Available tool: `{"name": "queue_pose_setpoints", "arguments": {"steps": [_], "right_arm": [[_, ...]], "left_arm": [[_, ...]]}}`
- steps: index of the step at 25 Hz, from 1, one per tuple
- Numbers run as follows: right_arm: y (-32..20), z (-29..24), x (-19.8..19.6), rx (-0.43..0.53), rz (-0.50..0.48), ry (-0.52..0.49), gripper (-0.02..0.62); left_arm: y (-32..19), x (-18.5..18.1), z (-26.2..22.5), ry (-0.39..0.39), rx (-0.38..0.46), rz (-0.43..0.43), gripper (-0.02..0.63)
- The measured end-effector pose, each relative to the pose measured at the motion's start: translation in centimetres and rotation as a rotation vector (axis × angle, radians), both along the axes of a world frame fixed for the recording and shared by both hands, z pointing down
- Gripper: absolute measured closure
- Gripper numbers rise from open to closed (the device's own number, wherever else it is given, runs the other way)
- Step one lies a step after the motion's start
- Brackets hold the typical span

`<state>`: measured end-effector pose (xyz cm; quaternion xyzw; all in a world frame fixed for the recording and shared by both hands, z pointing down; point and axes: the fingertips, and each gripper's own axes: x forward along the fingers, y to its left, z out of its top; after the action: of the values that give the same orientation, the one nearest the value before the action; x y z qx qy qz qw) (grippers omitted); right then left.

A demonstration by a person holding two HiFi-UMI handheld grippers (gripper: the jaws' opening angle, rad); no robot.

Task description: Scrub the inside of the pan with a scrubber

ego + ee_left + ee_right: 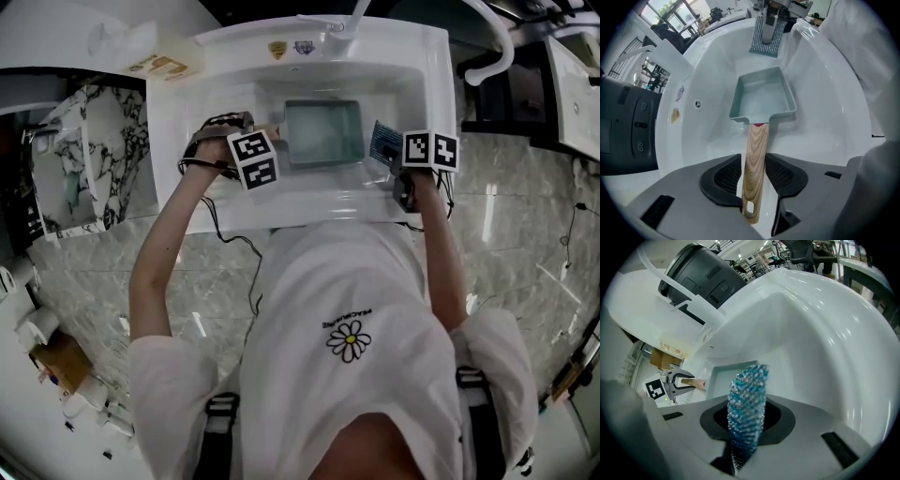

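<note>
In the white sink (178,122), the grey pan (761,96) sits mid-basin. The left gripper (754,165), jaws narrow, seems to pinch its wooden handle (757,140); the right gripper (748,420) clamps a blue scrubber (749,394) by the sink's right wall.

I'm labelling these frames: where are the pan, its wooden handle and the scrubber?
pan (761,97), left gripper view, on its inner floor.
wooden handle (756,159), left gripper view, mid-shaft.
scrubber (747,404), right gripper view, on its beaded blue face.
</note>
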<state>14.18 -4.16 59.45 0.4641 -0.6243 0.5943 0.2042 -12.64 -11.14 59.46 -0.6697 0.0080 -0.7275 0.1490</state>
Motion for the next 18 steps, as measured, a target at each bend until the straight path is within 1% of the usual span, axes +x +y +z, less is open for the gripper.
{"name": "queue_pose_setpoints", "arguments": {"steps": [3,6,9,13,18], "right_arm": [[-0.1,0.0,-0.1,0.004,-0.002,-0.003,0.538],[0.0,0.1,-0.4,0.001,-0.008,-0.009,0.538],[0.1,0.1,-0.5,-0.004,-0.010,-0.017,0.537],[0.2,0.1,-0.6,-0.006,-0.007,-0.022,0.537],[0.2,0.1,-0.6,-0.006,0.001,-0.028,0.537]], "left_arm": [[-0.6,0.0,-0.1,0.007,0.010,-0.039,0.397],[-0.8,0.0,-0.2,0.000,0.011,-0.037,0.380],[-1.0,0.1,-0.3,0.002,0.023,-0.032,0.371],[-1.7,0.2,-0.3,-0.011,0.074,-0.048,0.379],[-2.1,-0.2,-0.4,-0.007,0.094,-0.051,0.376]]}}
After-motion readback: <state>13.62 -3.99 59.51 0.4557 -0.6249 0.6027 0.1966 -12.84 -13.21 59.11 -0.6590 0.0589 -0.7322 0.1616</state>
